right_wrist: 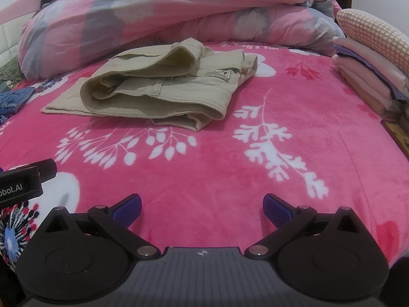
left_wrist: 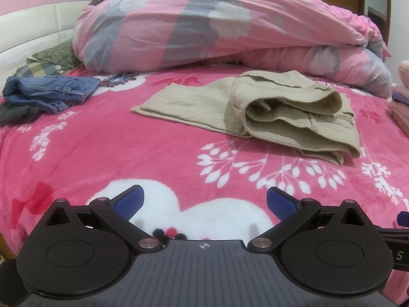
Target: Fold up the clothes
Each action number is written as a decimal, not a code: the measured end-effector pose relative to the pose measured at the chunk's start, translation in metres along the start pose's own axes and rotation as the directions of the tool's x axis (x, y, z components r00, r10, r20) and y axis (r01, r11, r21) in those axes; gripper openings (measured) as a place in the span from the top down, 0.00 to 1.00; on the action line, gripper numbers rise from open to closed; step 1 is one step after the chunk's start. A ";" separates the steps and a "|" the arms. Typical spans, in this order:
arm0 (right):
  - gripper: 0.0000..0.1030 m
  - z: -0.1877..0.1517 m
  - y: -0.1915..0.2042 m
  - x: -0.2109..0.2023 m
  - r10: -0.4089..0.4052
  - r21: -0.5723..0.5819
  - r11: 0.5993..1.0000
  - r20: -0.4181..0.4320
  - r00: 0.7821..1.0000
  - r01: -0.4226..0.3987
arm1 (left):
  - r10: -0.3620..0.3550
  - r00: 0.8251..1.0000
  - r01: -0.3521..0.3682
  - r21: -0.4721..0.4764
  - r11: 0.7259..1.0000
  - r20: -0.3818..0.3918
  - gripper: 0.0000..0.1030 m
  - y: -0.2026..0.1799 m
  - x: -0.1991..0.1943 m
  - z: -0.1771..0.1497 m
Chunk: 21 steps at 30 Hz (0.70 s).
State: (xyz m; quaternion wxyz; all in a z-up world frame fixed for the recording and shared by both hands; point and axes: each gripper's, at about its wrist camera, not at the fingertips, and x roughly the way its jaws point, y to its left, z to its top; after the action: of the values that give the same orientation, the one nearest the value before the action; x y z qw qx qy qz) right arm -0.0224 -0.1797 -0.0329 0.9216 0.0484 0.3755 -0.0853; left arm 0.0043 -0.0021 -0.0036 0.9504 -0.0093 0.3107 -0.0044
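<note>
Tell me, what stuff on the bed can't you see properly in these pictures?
- Beige trousers: the underside of the folded part, both views; its own layers hide it.
- Jeans: mostly cut off by the right wrist view's left edge.
- Folded pink pile: cut off by the right edge in both views.
- Patterned pillows: partly hidden under the quilt.

A hot-pink blanket (left_wrist: 127, 153) printed with white leaf sprays is seen throughout. Plain beige trousers (left_wrist: 281, 112) are shown mid-frame, faded blue jeans (left_wrist: 51, 89) at left, a pink-and-grey flowered duvet (left_wrist: 204, 25) above.
</note>
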 end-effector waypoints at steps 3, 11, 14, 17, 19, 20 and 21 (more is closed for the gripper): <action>0.00 0.000 0.000 0.001 0.000 -0.002 1.000 -0.001 1.000 0.000 | 0.000 1.000 0.000 0.001 1.000 -0.002 0.00 0.000 0.000 0.001; 0.00 0.001 0.002 0.001 -0.001 -0.005 1.000 -0.002 1.000 0.001 | -0.002 1.000 0.002 0.000 1.000 -0.004 0.00 0.002 0.000 0.001; 0.00 0.001 0.003 0.002 -0.002 -0.006 1.000 -0.003 1.000 0.002 | -0.002 1.000 0.002 -0.001 1.000 -0.004 0.00 0.002 0.000 0.001; 0.00 0.001 0.003 0.003 -0.002 -0.006 1.000 -0.005 1.000 0.002 | -0.002 1.000 0.002 -0.002 1.000 -0.003 0.00 0.004 0.001 0.001; 0.00 0.001 0.003 0.003 -0.004 -0.006 1.000 -0.005 1.000 0.004 | -0.001 1.000 0.001 -0.005 1.000 -0.005 0.00 0.005 0.001 0.001; 0.00 0.001 0.004 0.003 -0.004 -0.006 1.000 -0.004 1.000 0.004 | -0.002 1.000 0.002 -0.007 1.000 -0.004 0.00 0.005 0.001 0.001; 0.00 0.001 0.004 0.003 -0.005 -0.007 1.000 -0.003 1.000 0.005 | -0.003 1.000 0.003 -0.010 1.000 -0.002 0.00 0.006 0.001 0.001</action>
State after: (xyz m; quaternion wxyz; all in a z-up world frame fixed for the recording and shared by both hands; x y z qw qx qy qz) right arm -0.0194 -0.1766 -0.0340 0.9210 0.0443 0.3773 -0.0862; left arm 0.0058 0.0037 -0.0038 0.9501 -0.0143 0.3116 -0.0044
